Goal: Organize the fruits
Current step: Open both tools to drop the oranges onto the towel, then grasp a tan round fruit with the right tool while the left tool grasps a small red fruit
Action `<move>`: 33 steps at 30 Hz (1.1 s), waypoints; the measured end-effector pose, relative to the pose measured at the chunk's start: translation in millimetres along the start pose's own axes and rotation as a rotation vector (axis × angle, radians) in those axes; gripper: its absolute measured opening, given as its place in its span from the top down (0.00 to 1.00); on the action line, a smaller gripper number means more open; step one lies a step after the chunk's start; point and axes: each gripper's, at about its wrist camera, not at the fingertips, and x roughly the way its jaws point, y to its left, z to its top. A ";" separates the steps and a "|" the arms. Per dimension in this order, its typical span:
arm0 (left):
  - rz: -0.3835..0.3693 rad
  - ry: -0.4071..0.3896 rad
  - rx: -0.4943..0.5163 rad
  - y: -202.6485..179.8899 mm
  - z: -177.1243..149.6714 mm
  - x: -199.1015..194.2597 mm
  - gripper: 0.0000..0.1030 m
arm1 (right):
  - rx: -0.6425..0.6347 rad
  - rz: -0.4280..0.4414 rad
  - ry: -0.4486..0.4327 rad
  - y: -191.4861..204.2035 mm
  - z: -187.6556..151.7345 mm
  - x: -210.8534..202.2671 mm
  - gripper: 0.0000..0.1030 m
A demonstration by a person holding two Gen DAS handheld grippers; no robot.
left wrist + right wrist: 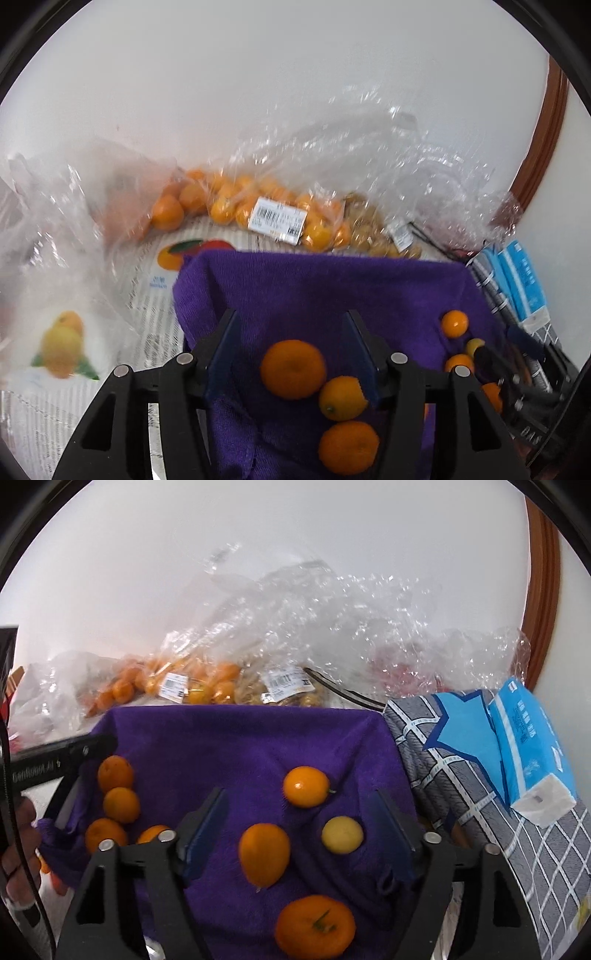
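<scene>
Your left gripper (291, 354) and right gripper (299, 827) both hover with jaws apart and empty above a purple towel (240, 738) lining a container. Loose oranges rest on it; one orange (264, 854) lies between your right jaws, untouched. They look light, round, smooth and liable to roll, so close gently across the widest middle. Bagged fruit (236, 203) lies behind.

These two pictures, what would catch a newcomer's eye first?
The purple towel in the middle of the right wrist view, scattered with loose orange and yellow fruits such as the pale yellow one. Behind it, against the white wall, lie clear plastic bags of oranges with barcode labels. At the bottom of each view, black fingers stand apart over the fruit, holding nothing.
</scene>
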 end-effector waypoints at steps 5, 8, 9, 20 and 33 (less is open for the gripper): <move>-0.038 -0.077 0.024 -11.5 7.9 -36.5 0.47 | 0.027 -0.017 -0.021 2.6 -8.1 -33.0 0.24; -0.053 -0.097 0.058 -19.9 10.3 -56.8 0.47 | 0.037 -0.047 -0.042 1.0 -12.8 -56.3 0.24; -0.060 -0.101 0.065 -21.6 9.0 -64.7 0.47 | 0.032 -0.061 -0.045 0.8 -14.1 -62.6 0.24; -0.043 -0.055 0.099 5.2 -62.7 -93.8 0.47 | 0.038 -0.081 0.039 4.3 -64.4 -96.7 0.33; -0.098 -0.141 0.017 47.2 -116.1 -103.6 0.48 | -0.066 0.032 0.084 65.2 -104.0 -97.2 0.55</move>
